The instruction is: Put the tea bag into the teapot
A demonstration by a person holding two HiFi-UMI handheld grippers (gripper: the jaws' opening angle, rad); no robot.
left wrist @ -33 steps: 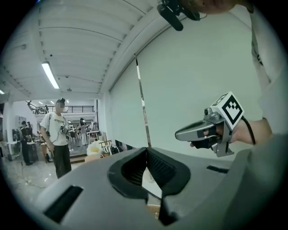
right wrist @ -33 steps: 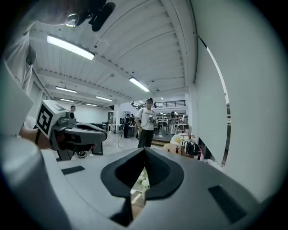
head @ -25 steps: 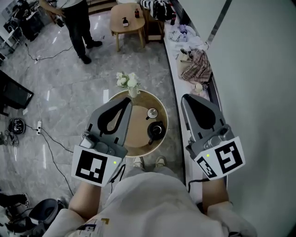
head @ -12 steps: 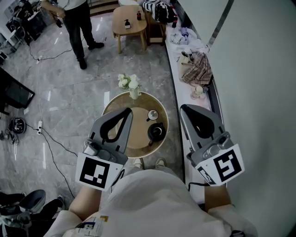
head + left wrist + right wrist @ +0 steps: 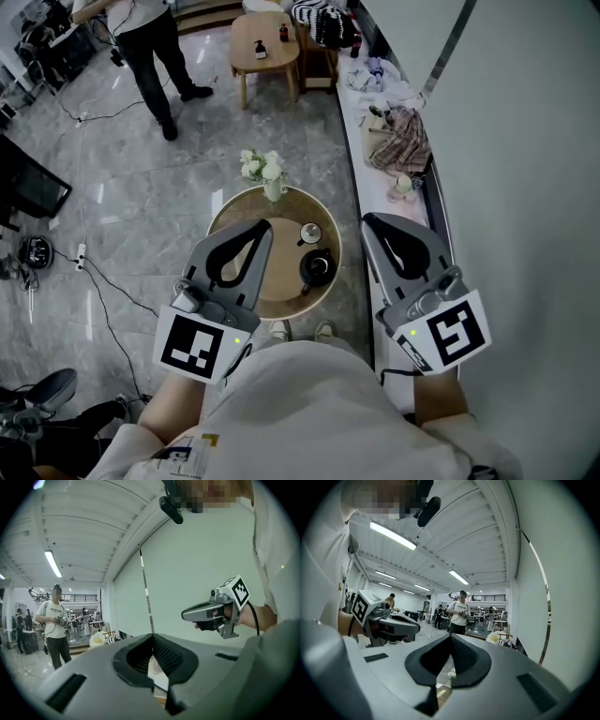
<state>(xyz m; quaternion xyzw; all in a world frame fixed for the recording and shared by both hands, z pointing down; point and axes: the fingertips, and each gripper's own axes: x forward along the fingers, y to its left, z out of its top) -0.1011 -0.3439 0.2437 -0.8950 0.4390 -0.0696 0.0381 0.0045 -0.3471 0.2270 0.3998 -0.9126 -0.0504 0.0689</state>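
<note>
Both hand-held grippers hang level, well above the round light-wood table [image 5: 283, 281]. The left hand-held gripper [image 5: 259, 227] is clenched, and its own view shows nothing between its ribbed pads. The right hand-held gripper [image 5: 373, 221] is also clenched on nothing.

The squat black teapot [image 5: 317, 267] stands at about 4 o'clock on the table, near the rim. A small round pale dish [image 5: 309, 231] sits just beside it at 2 o'clock, and a vase of white flowers [image 5: 264, 171] stands at the 12 o'clock edge. The tea bag is too small to make out. It may lie in that dish or already be inside the pot, and whether the pot's lid is on cannot be told either.

Several things could go wrong from here:
- The teapot is close to the rim, so a sideways nudge from a descending jaw could push it off.
- A hand-held gripper coming in past 12 o'clock could tip the top-heavy vase.
- A thin tea bag pinched only by its string would likely swing and miss the opening.
</note>
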